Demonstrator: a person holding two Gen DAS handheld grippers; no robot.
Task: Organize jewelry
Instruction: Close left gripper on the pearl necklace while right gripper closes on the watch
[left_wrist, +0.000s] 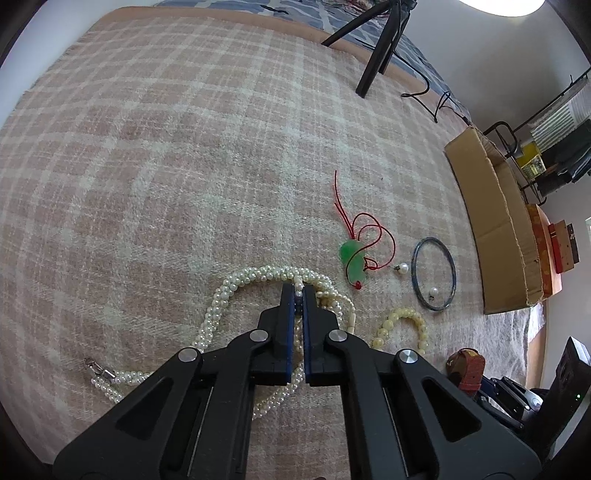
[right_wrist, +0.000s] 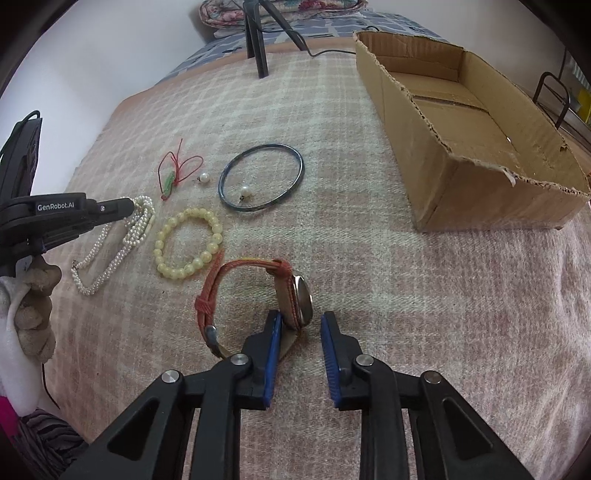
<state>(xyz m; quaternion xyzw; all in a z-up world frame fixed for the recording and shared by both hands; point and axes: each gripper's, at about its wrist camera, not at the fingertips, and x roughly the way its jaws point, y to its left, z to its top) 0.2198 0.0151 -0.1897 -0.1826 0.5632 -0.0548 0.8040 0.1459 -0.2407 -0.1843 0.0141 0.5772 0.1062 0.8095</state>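
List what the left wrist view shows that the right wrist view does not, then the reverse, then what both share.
Only the left wrist view: the left hand-held gripper from behind, its pads pinched on the pearl necklace, and the necklace's metal clasp.

Only the right wrist view: the inside of the cardboard box, the whole orange-strap watch between the right hand-held gripper's open pads, and a gloved hand.

Both: the green pendant on red cord, dark bangle, two loose pearl pieces, yellow bead bracelet, plaid blanket.
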